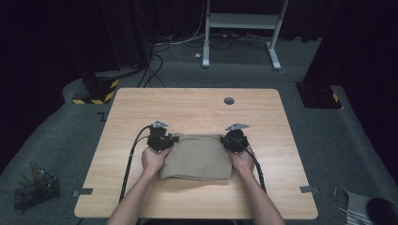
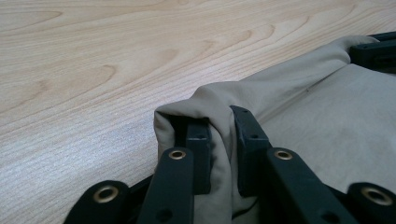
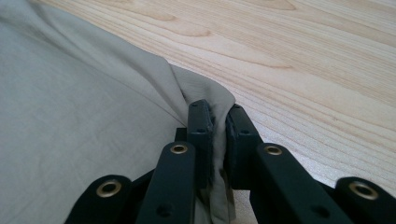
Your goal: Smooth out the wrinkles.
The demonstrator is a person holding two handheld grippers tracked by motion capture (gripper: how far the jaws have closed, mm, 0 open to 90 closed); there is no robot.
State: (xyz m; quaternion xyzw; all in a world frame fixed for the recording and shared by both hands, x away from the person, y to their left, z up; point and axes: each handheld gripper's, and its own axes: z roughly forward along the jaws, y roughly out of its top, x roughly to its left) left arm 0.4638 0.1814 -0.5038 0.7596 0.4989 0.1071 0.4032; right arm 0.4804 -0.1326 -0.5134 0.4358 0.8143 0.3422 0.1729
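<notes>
A folded tan cloth lies at the lower middle of the high view, on the near half of the wooden worktop. The left gripper sits at the cloth's upper-left corner and the right gripper at its upper-right corner, with a hand behind each.

In the left gripper view, at the lower centre of the frame, the jaws stand a little apart with a ridge of cloth draped over and between them; the pinch looks loose, and I cannot tell whether the pads press on it. In the right gripper view, again at lower centre, the jaws stand closer together, with a thin fold of cloth between them, seemingly pinched, though lightly.

The step in hand appears to be laying the far edge of the fold down and letting go. To do it well, both corners should rest flat on the worktop before either gripper widens, so the edge stays straight. Both grippers should open evenly and draw back low and outward, away from the cloth, so that no fabric catches on a pad and drags the fold askew.
</notes>
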